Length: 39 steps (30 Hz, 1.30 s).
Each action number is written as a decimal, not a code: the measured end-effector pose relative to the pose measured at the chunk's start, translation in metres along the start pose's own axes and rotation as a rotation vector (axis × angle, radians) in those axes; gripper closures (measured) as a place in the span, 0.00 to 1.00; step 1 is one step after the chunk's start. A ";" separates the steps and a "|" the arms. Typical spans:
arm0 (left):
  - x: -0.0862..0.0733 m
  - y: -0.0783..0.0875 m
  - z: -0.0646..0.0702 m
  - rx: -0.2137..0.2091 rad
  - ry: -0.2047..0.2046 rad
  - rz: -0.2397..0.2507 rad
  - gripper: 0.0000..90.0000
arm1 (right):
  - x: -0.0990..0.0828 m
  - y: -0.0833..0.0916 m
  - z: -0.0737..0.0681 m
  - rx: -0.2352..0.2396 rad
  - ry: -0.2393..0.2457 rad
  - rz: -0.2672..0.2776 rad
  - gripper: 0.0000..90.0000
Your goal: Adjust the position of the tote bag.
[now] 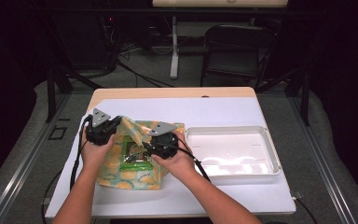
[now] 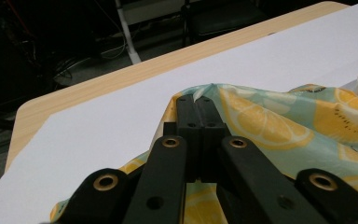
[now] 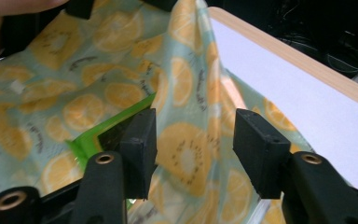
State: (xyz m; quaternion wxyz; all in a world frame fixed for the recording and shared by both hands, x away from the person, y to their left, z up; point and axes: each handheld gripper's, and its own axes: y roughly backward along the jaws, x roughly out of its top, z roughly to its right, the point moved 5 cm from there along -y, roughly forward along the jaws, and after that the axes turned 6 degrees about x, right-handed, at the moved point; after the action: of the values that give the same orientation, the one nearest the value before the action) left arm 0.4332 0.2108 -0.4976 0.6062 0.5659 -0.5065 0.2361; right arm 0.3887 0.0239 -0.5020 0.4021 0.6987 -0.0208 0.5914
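Hands worked a lemon-print bag: left gripper clamped its far edge, right gripper gaped wide nearby.

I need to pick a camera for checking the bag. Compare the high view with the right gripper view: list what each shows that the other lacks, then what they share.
High view alone: the white tray right of the bag, both hands, and the left gripper pinching the bag's edge.
Right gripper view alone: the right gripper close up, its fingers open, with a fold of bag between them, unpinched.
Both: the lemon-print bag with a green packet inside, on the white-covered table.
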 end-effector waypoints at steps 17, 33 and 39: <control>0.000 0.000 0.000 -0.002 0.011 0.005 1.00 | -0.010 -0.037 -0.012 -0.027 0.072 -0.091 0.64; -0.005 -0.006 0.002 -0.006 0.004 -0.010 1.00 | -0.018 -0.051 0.001 -0.089 0.119 -0.186 0.99; -0.007 -0.009 0.006 -0.014 -0.006 -0.019 1.00 | -0.022 -0.055 0.015 -0.116 0.123 -0.209 1.00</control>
State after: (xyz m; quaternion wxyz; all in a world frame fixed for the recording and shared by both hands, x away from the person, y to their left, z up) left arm 0.4364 0.2052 -0.5085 0.6106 0.5673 -0.5046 0.2250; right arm 0.4221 0.0429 -0.5496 0.5019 0.6352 0.0427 0.5855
